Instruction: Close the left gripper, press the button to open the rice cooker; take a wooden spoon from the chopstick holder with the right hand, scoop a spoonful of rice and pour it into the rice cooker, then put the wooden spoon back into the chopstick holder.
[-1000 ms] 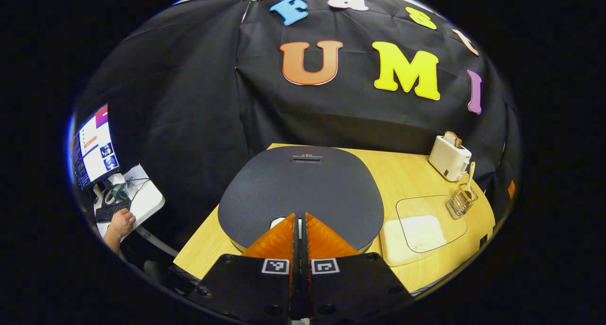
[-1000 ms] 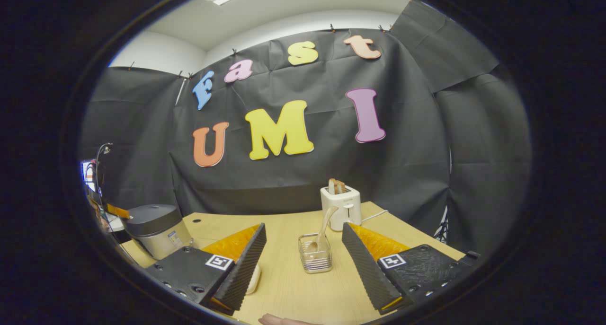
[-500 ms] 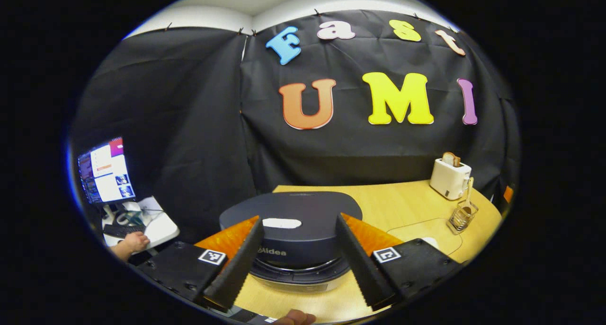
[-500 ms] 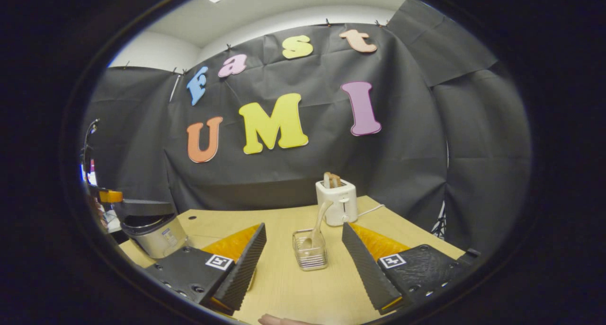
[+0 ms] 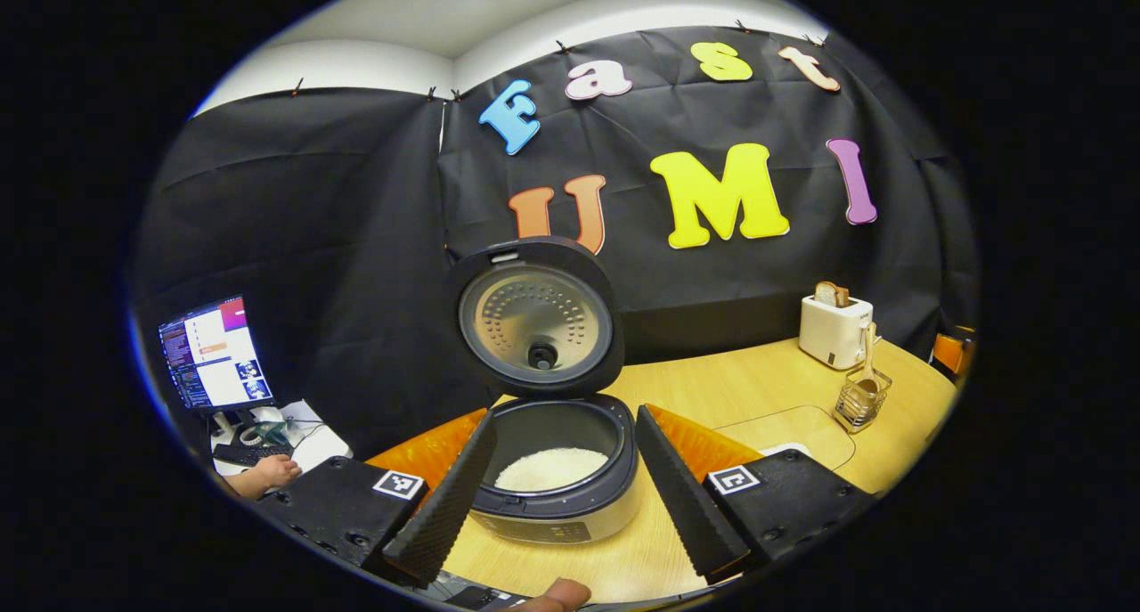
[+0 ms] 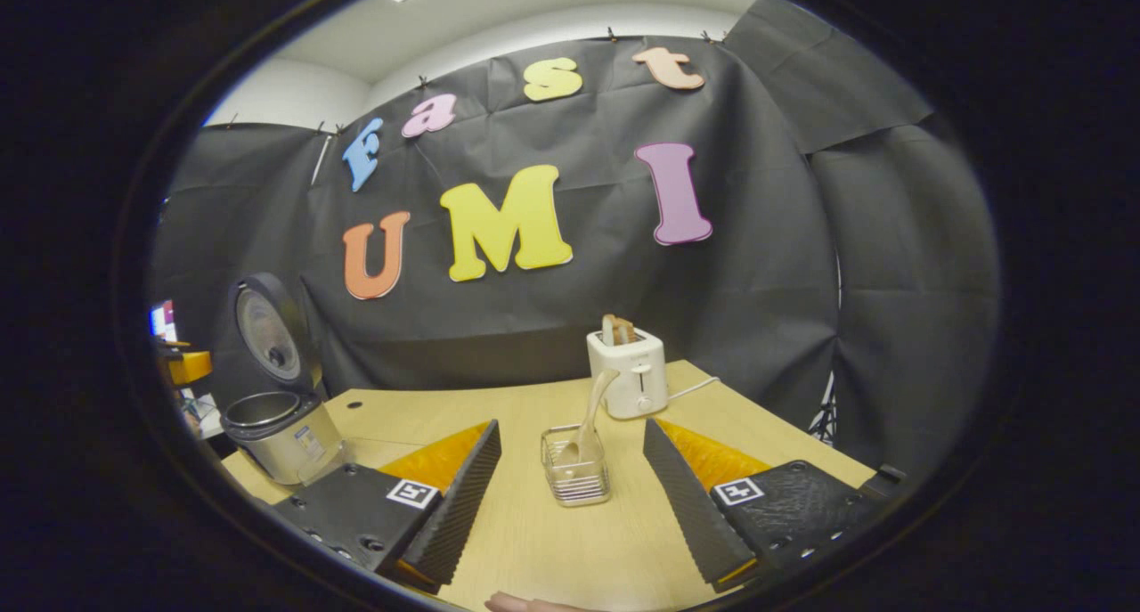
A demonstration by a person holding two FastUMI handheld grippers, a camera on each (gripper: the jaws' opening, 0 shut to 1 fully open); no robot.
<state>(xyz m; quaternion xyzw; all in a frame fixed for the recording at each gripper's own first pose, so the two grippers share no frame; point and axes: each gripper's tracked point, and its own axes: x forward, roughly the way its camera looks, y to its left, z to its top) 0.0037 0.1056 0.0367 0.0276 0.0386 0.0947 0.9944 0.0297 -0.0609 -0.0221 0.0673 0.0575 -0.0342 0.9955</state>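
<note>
The rice cooker [image 5: 554, 469] stands lid-up on the counter [image 5: 712, 389], framed by the left gripper [image 5: 552, 496], jaws wide and empty. The right gripper [image 6: 570, 496], jaws also wide, faces the wooden spoon [image 6: 590, 416] leaning in the chopstick holder [image 6: 576, 469], with a toaster [image 6: 628, 373] just behind.

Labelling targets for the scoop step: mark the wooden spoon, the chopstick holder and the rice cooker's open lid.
wooden spoon [image 6: 595, 404]: right gripper view, mid handle.
chopstick holder [image 6: 577, 485]: right gripper view, front wire wall.
rice cooker's open lid [image 5: 535, 319]: left gripper view, inner metal plate.
</note>
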